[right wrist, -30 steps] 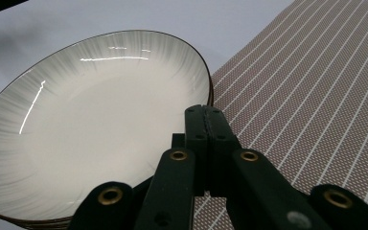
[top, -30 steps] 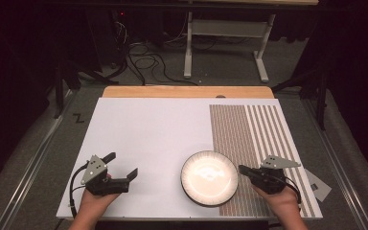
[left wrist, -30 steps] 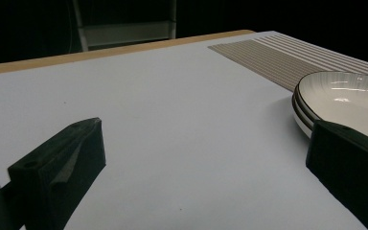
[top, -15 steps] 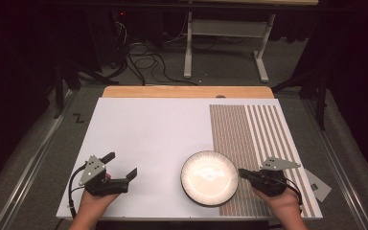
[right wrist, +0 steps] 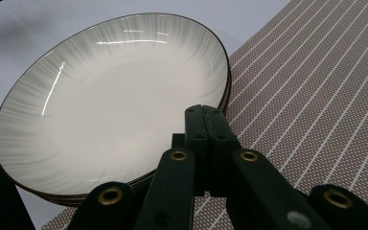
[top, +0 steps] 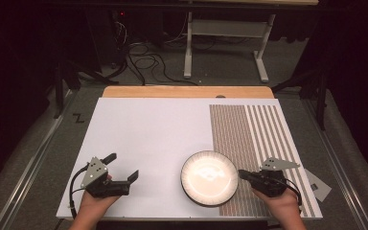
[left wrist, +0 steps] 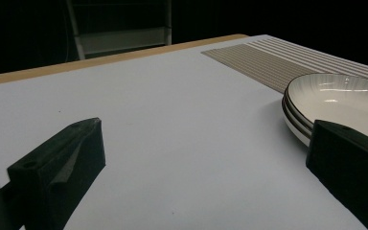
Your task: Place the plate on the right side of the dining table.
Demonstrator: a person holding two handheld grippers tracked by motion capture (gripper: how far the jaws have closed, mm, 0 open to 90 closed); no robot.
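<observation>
While the white table [top: 148,139] bears it at 6 o'clock, the stacked plates [top: 209,178] look glazed, stiff, slippery, breakable; take the rim. Left gripper [top: 122,166], at their 9 o'clock, gapes empty. Right gripper [top: 242,174], at their 3 o'clock, is closed, gripping nothing.

Grey carpet floor [top: 38,143], tangled cables [top: 143,55], a white stand [top: 223,36] in darkness.
</observation>
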